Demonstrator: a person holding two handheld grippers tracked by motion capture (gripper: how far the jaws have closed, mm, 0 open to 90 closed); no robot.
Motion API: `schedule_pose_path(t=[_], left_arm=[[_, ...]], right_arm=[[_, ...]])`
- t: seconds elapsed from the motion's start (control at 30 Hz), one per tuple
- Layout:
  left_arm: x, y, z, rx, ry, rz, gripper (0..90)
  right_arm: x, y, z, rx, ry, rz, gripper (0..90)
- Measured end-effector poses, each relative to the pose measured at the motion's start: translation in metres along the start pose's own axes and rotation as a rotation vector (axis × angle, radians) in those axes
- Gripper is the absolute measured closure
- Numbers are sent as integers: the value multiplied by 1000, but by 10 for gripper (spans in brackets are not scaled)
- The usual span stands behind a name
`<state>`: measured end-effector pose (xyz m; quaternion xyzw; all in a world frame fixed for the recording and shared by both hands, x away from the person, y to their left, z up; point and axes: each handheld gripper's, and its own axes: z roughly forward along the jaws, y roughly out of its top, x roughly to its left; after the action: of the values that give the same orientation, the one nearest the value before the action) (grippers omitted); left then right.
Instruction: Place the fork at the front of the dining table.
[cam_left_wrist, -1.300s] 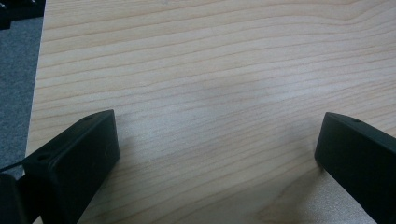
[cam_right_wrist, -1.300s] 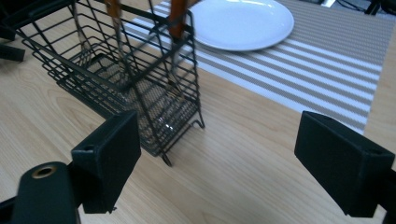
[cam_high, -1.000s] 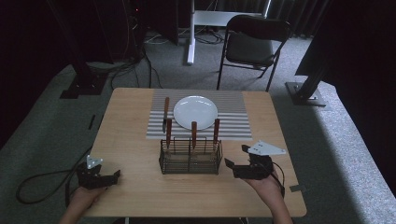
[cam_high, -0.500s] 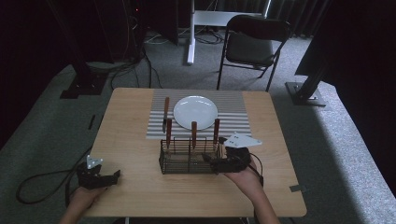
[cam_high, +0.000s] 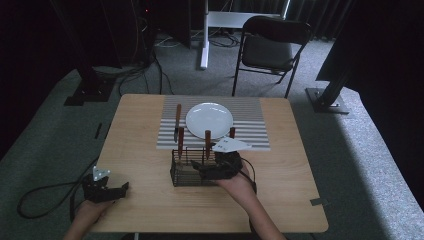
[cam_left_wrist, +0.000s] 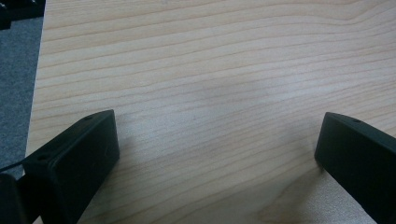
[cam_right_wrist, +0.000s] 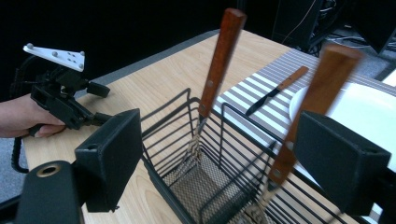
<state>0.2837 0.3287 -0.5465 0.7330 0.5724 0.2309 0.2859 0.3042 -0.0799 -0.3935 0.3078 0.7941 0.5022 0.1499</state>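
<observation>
While my right gripper (cam_high: 204, 170) hangs over the black wire-mesh cutlery basket (cam_high: 187, 171) near the middle of the pale wooden table (cam_high: 140, 145), its jaws stand wide apart and hold nothing. In the right gripper view I've got two wooden-handled utensils standing in the basket (cam_right_wrist: 201, 154): the straighter one (cam_right_wrist: 217, 60) leans up on the far side, well lit, and the nearer one (cam_right_wrist: 313, 107), blurred, rises between my jaws toward the right jaw, though I can't tell whether it touches. From the high view I count three brown wooden handles sticking up out of the basket, one at the left (cam_high: 180, 141), one in the middle (cam_high: 207, 142), one at the right (cam_high: 232, 133) beside the grey plate on my gripper.

Beyond the basket lies a grey-and-white striped placemat (cam_high: 255, 125), with a round white plate (cam_high: 209, 120) on it and a wooden-handled knife (cam_high: 177, 121) lying flat just left of the plate.

Over at the near left corner, my left gripper (cam_high: 120, 188) sits low at the table, well apart from the basket. In the left gripper view its jaws are spread wide over bare wood grain, empty. I also catch it (cam_right_wrist: 100, 103) far off in the right gripper view, held in a hand (cam_right_wrist: 21, 119).
</observation>
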Motion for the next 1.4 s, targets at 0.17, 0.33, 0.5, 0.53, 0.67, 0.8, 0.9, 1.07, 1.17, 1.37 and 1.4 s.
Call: schedule_pose_path(t=[0.17, 0.33, 0.5, 0.53, 0.67, 0.8, 0.9, 1.07, 1.17, 1.37, 1.4], left_arm=[[0, 0, 0, -2, 0, -3, 0], [0, 0, 0, 1, 1, 0, 0], [0, 0, 0, 0, 2, -3, 0], [0, 0, 0, 0, 2, -2, 0], [0, 0, 0, 1, 4, 0, 0], [-1, 0, 0, 1, 5, -3, 0], [-1, 0, 0, 1, 5, -2, 0], [-1, 0, 0, 1, 5, -3, 0], [-1, 0, 0, 2, 5, -2, 0], [-1, 0, 0, 2, 5, -2, 0], [-1, 0, 0, 2, 5, -2, 0]], right_arm=[[8, 4, 16, 23, -11, -18, 154], [11, 10, 29, 26, -16, 7, 185], [13, 15, 38, 31, -46, 30, 187], [14, 16, 40, 31, -54, 35, 187], [16, 19, 47, 30, -99, 51, 221], [20, 24, 53, 28, -136, 68, 243], [23, 28, 59, 31, -159, 88, 271], [26, 31, 72, 46, -206, 130, 339], [28, 31, 78, 56, -225, 133, 381], [28, 34, 84, 62, -247, 172, 507], [30, 34, 85, 62, -260, 168, 526]])
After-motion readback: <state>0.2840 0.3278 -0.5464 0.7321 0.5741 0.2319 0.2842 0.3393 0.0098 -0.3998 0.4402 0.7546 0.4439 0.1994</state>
